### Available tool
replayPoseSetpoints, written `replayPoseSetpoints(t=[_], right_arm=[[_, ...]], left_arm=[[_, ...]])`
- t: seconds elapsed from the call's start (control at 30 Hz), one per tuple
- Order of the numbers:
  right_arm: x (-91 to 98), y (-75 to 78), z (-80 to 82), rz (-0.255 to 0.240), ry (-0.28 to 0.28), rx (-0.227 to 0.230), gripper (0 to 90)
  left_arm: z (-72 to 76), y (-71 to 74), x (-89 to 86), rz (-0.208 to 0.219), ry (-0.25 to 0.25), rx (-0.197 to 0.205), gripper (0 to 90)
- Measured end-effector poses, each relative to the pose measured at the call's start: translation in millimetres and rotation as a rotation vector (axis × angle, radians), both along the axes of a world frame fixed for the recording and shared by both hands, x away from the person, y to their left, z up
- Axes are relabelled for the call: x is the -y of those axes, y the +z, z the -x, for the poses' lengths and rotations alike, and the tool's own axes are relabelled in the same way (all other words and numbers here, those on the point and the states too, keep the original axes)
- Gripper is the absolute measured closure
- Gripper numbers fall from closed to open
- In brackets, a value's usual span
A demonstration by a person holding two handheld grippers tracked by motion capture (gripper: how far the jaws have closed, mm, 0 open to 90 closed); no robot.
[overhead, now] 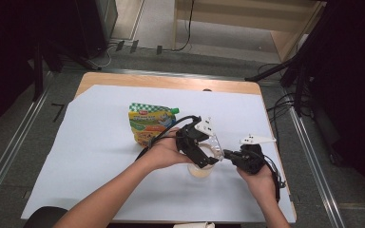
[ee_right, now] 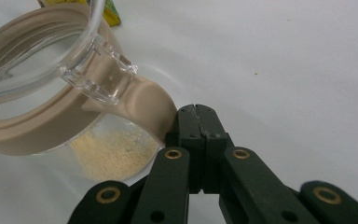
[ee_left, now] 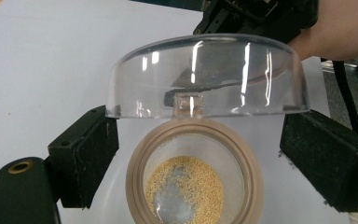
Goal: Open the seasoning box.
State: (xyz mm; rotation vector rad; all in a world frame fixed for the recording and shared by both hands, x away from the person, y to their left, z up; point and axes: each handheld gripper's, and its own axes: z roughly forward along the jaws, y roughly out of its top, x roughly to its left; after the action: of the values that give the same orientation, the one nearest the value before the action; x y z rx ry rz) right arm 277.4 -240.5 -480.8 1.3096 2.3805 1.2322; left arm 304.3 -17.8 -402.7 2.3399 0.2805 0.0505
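Jar [ee_left: 194,179] of yellow grains mid-table; right gripper [ee_right: 197,111], jaws pressed together, butts its beige rim tab — left gripper [ee_left: 200,154], jaws apart, flanks the hinged clear lid [ee_left: 205,77]: brace steadily while swinging lid.

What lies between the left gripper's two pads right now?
In the left gripper view, the clear lid, flipped up on its hinge, and the beige-rimmed jar of grain below; the left gripper stands open.
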Motion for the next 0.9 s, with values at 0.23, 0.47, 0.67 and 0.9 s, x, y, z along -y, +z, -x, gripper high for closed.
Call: replayPoseSetpoints(t=[0.23, 0.47, 0.67, 0.9], right_arm=[[0.5, -0.6, -0.3, -0.009, 0.0, -0.001, 90.0], [0.8, -0.6, 0.1, -0.016, -0.004, -0.01, 90.0], [1.1, -0.9, 0.3, -0.02, -0.002, -0.01, 90.0], [1.2, -1.0, 0.7, -0.021, -0.005, -0.011, 90.0]], left_arm=[[-2.5, 3.1, 6.8, 0.006, -0.005, -0.001, 12.7], [-5.7, 2.2, 15.2, 0.036, 0.0, -0.015, 12.8], [-9.6, -0.8, 23.1, 0.06, 0.007, -0.03, 14.9], [-16.1, -5.1, 25.7, 0.063, 0.023, -0.065, 16.3]])
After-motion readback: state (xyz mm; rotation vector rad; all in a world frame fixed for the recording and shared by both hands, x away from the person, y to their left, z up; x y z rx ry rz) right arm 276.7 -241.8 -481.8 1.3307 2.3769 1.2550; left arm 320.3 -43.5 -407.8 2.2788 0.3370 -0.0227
